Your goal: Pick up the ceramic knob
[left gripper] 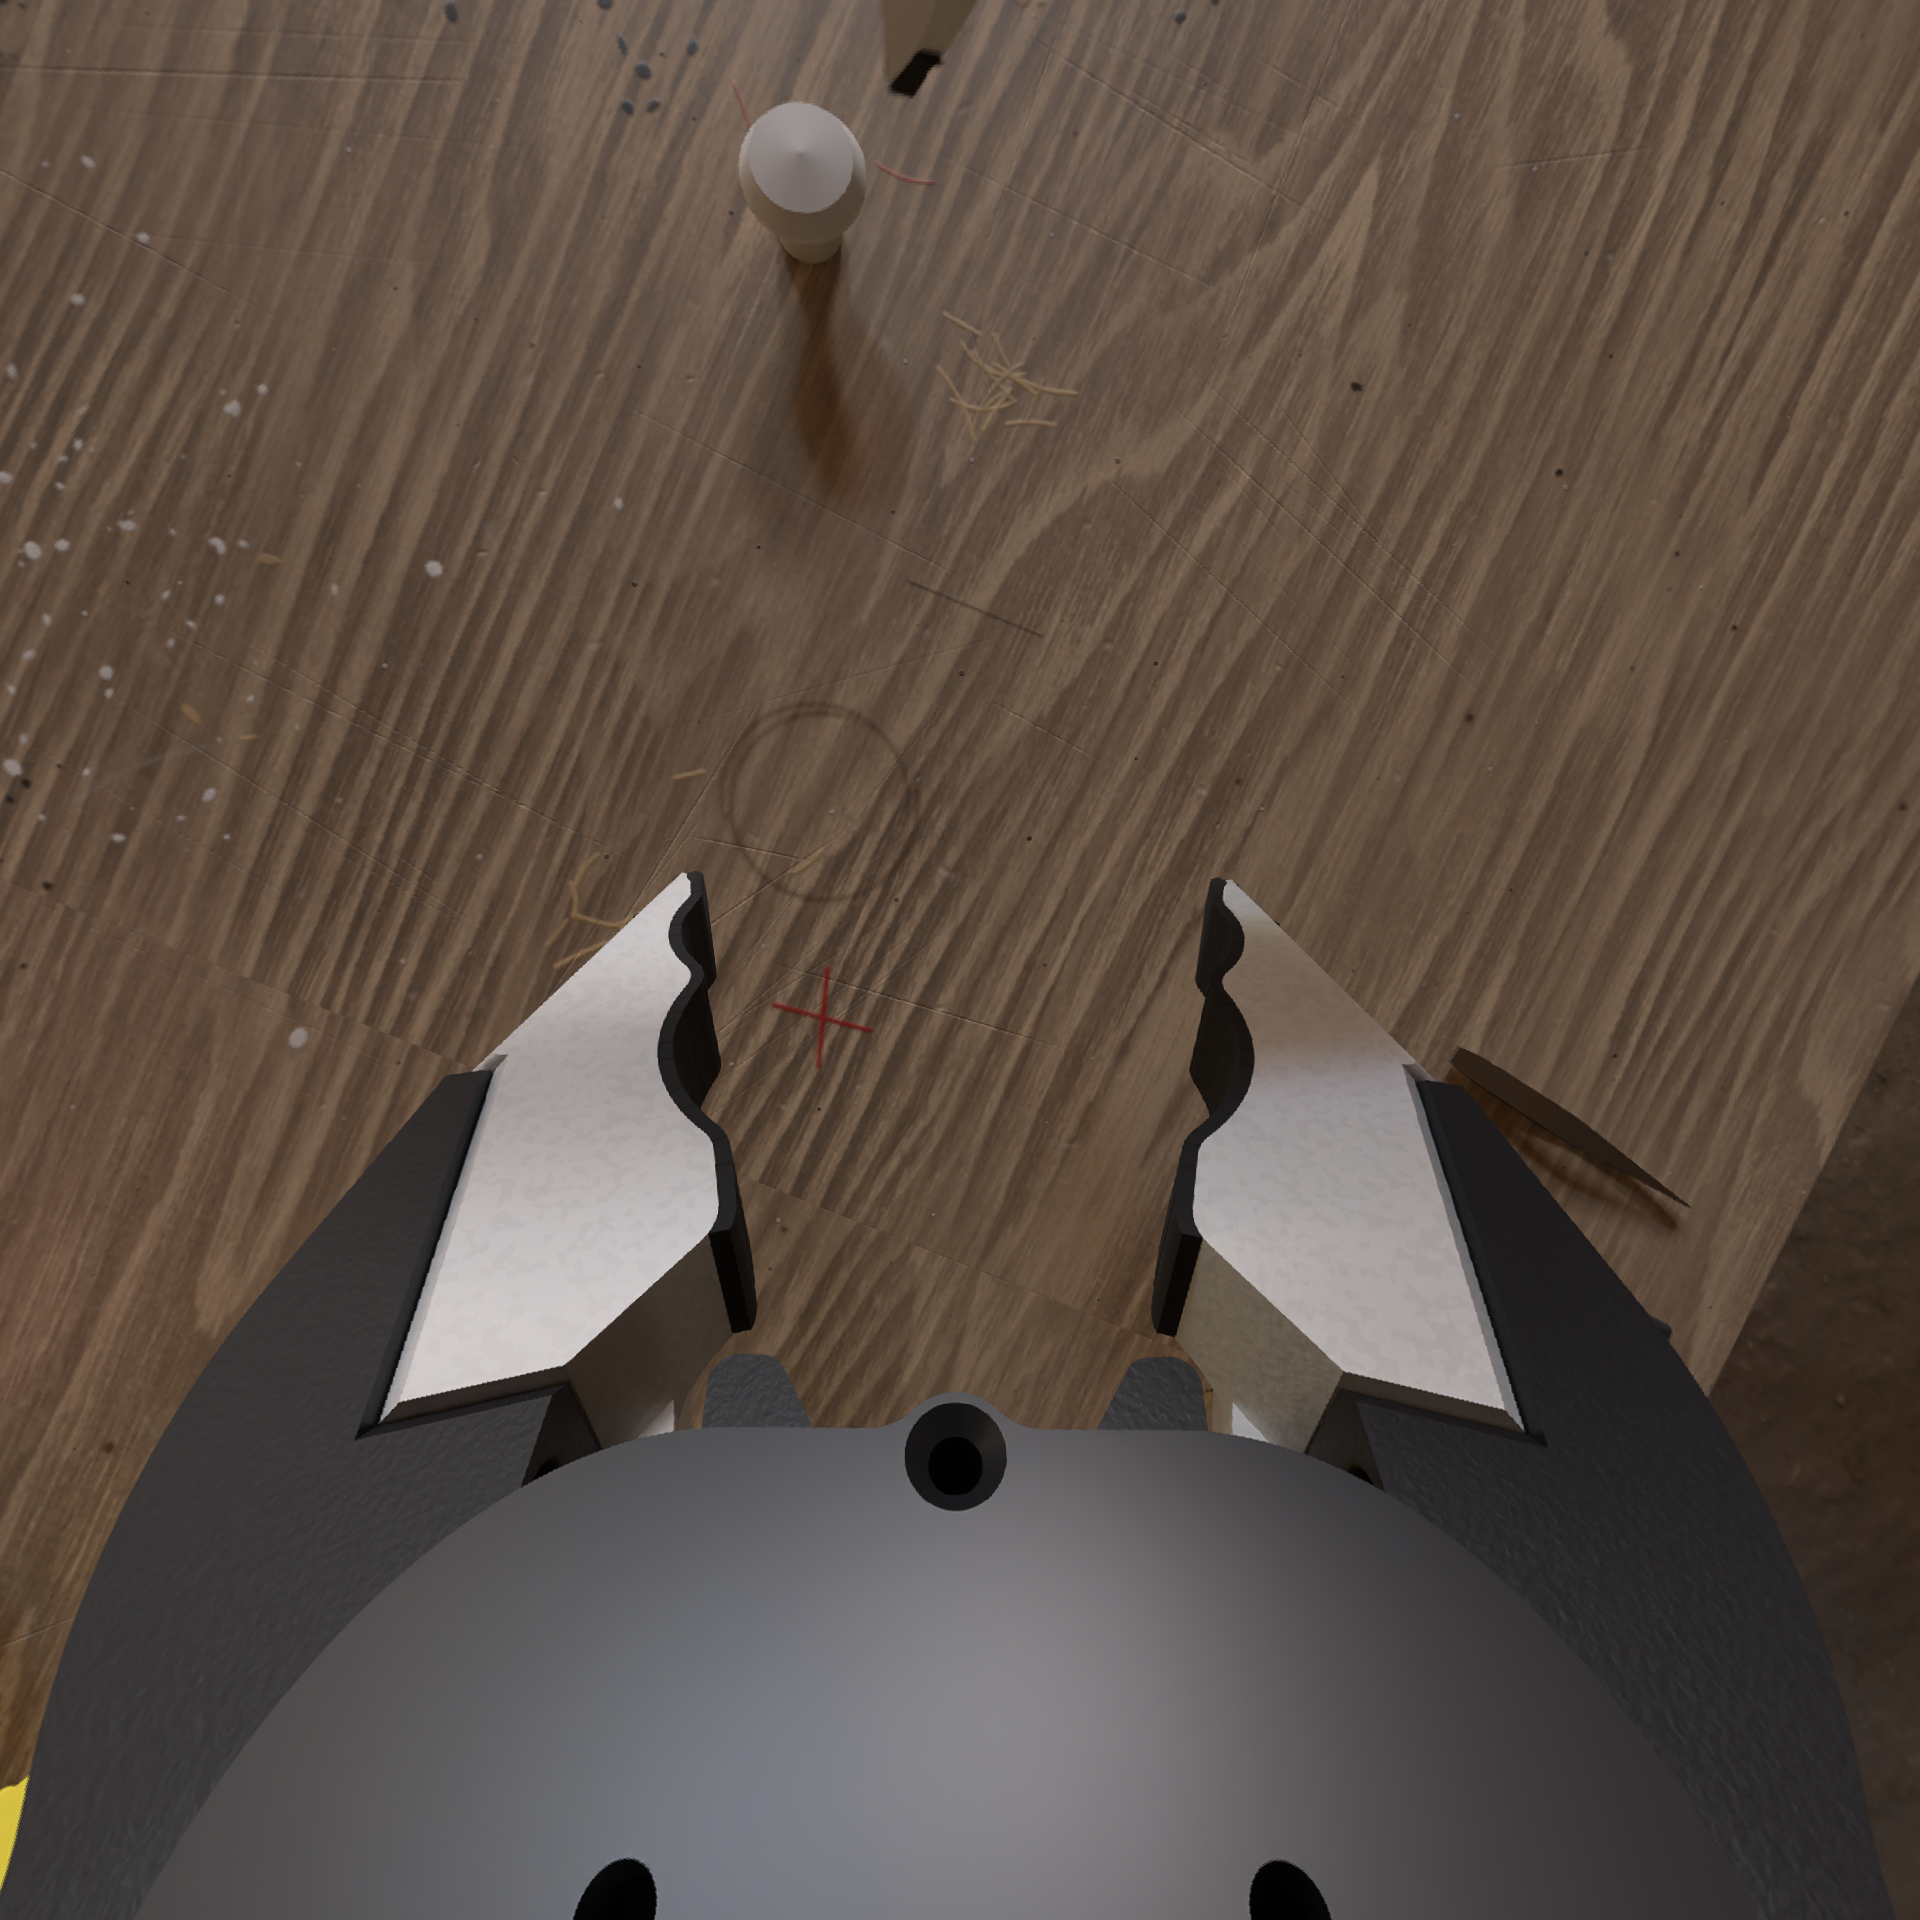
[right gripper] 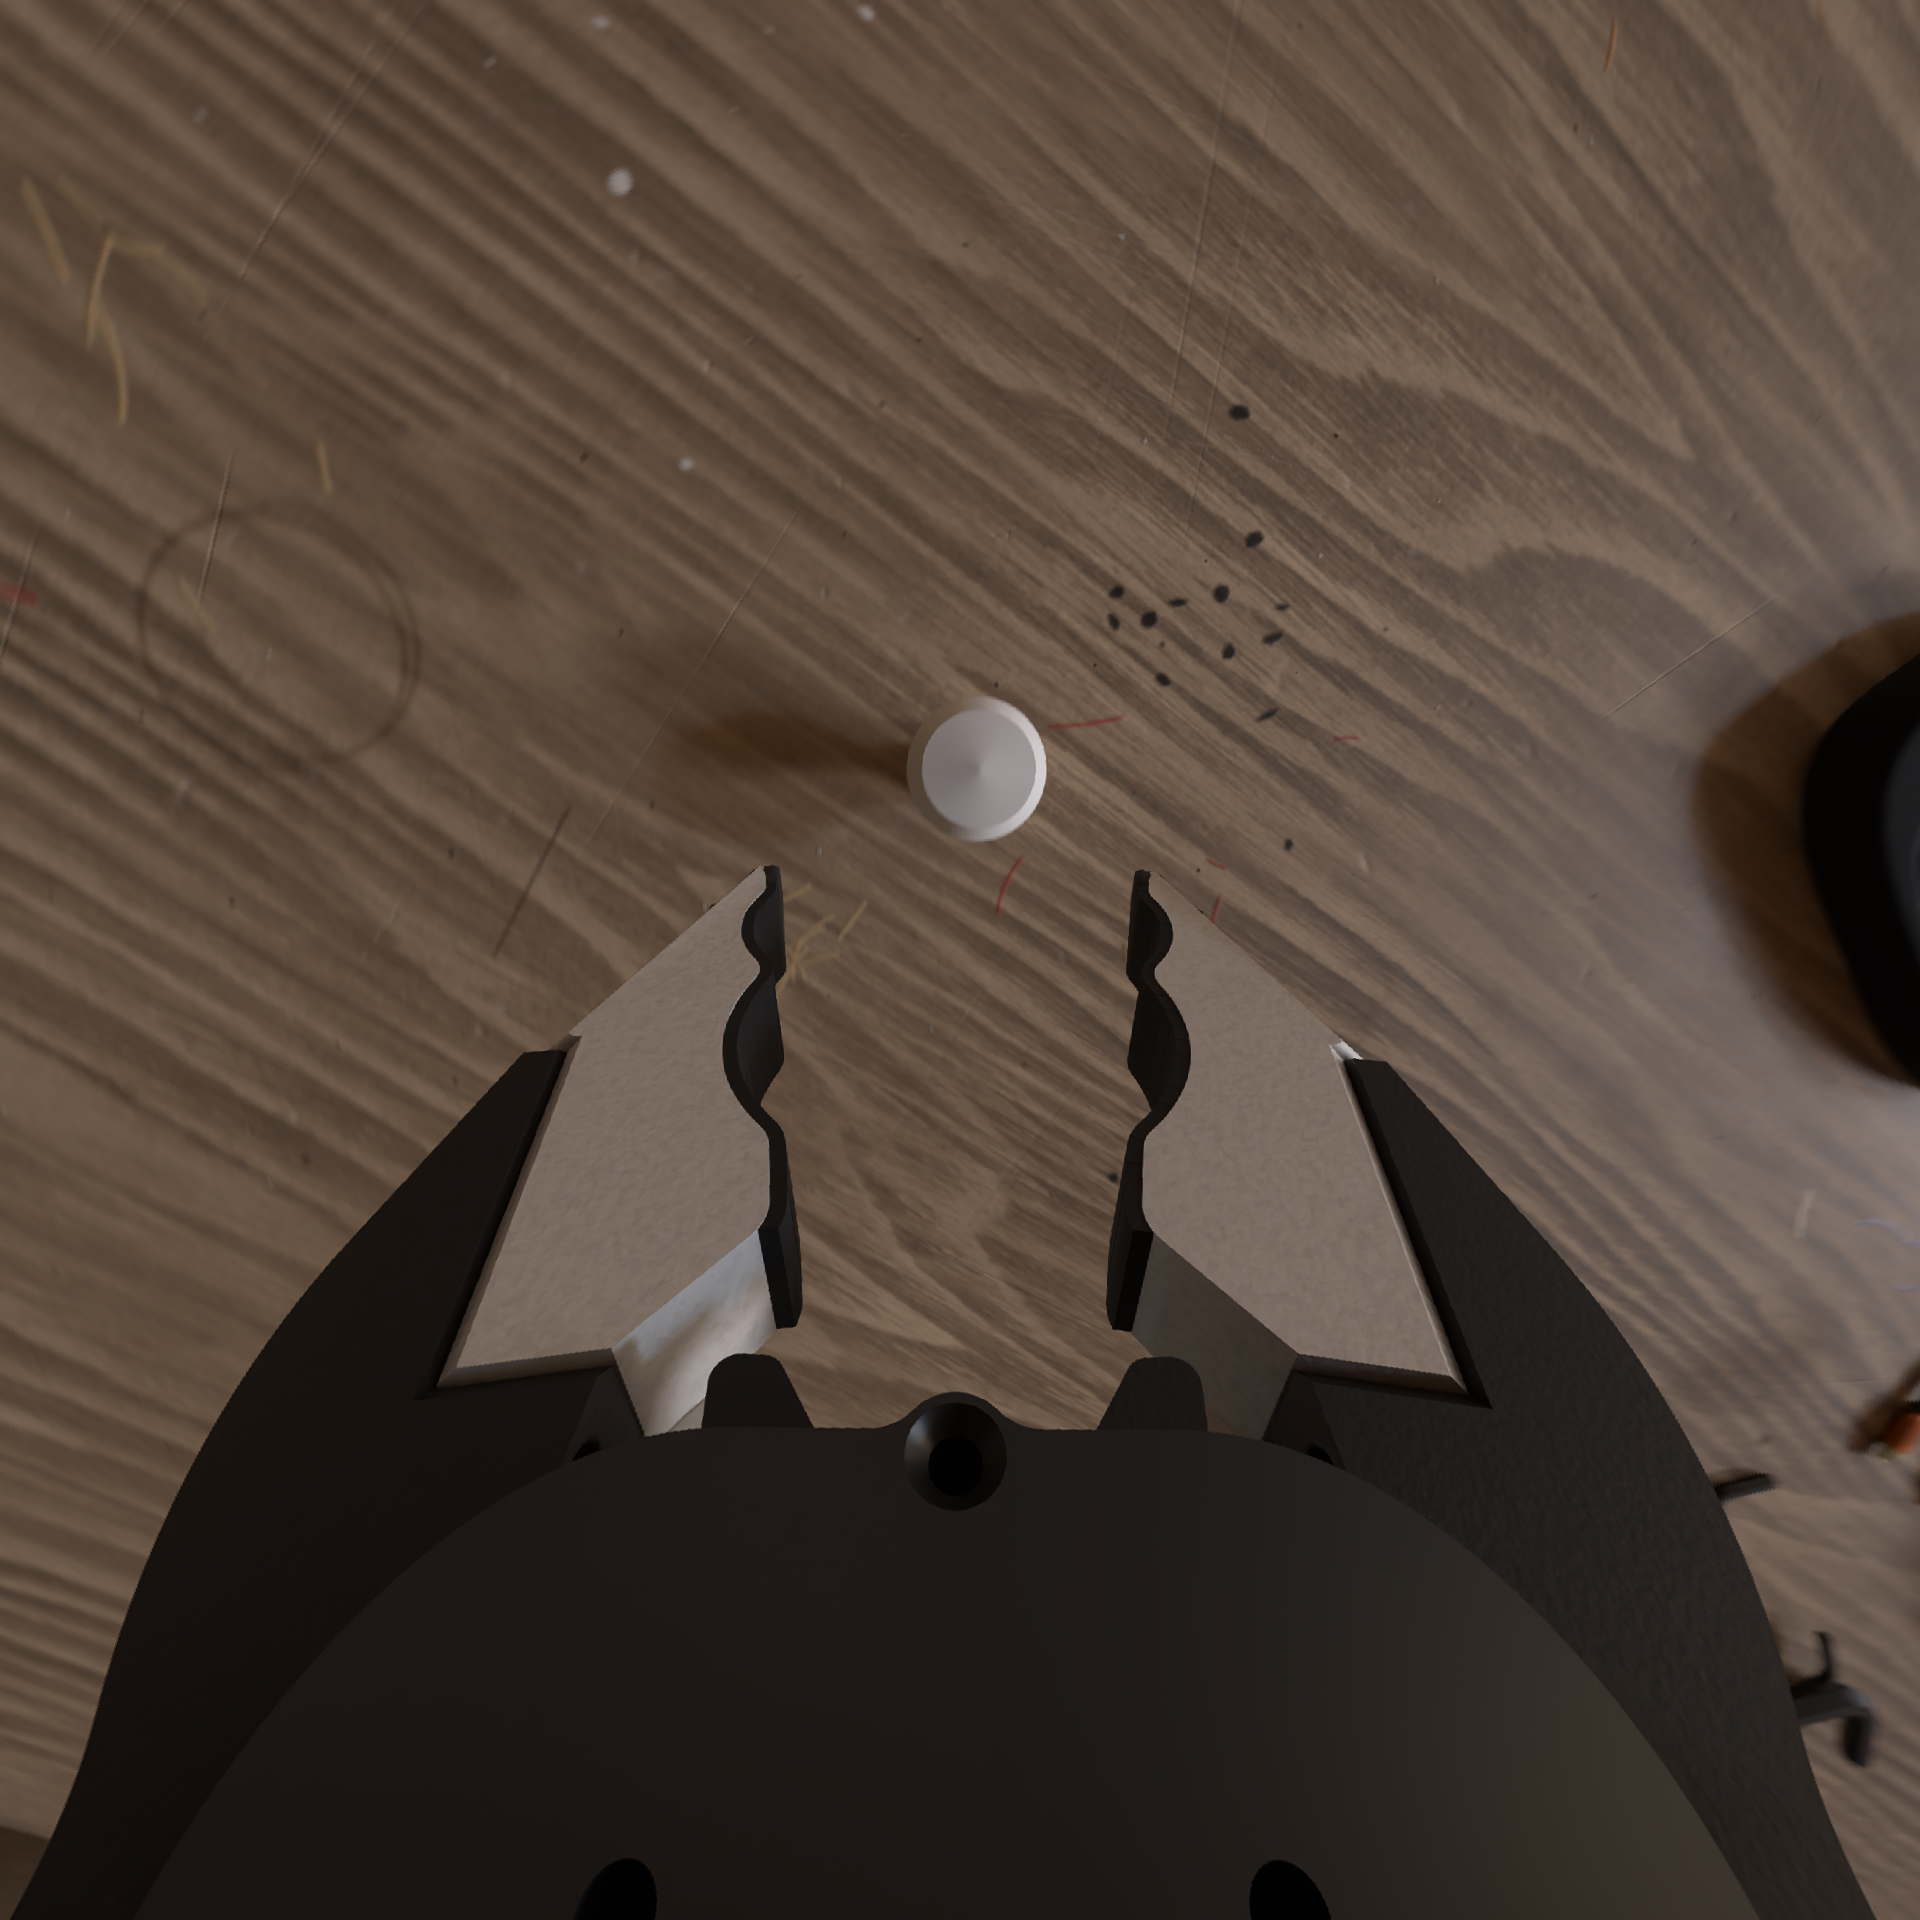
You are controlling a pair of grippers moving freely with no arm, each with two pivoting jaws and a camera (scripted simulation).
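The ceramic knob [right gripper: 977, 769] is a small white round-headed knob standing upright on the wooden tabletop. In the right wrist view it sits just beyond my right gripper [right gripper: 954, 883], slightly past the fingertips and centred between them. The right gripper is open and empty. In the left wrist view the knob [left gripper: 801, 177] stands far ahead near the top of the picture. My left gripper [left gripper: 954, 894] is open and empty, well short of the knob, hovering over a small red cross mark [left gripper: 823, 1020].
The wooden tabletop [left gripper: 1351, 520] carries paint specks, straw-like shavings [left gripper: 1003, 384] and faint ring marks [right gripper: 275, 634]. A dark blurred object [right gripper: 1860, 862] lies at the right edge. Small dark hooks [right gripper: 1829, 1704] lie lower right. The table edge [left gripper: 1766, 1278] runs at lower right.
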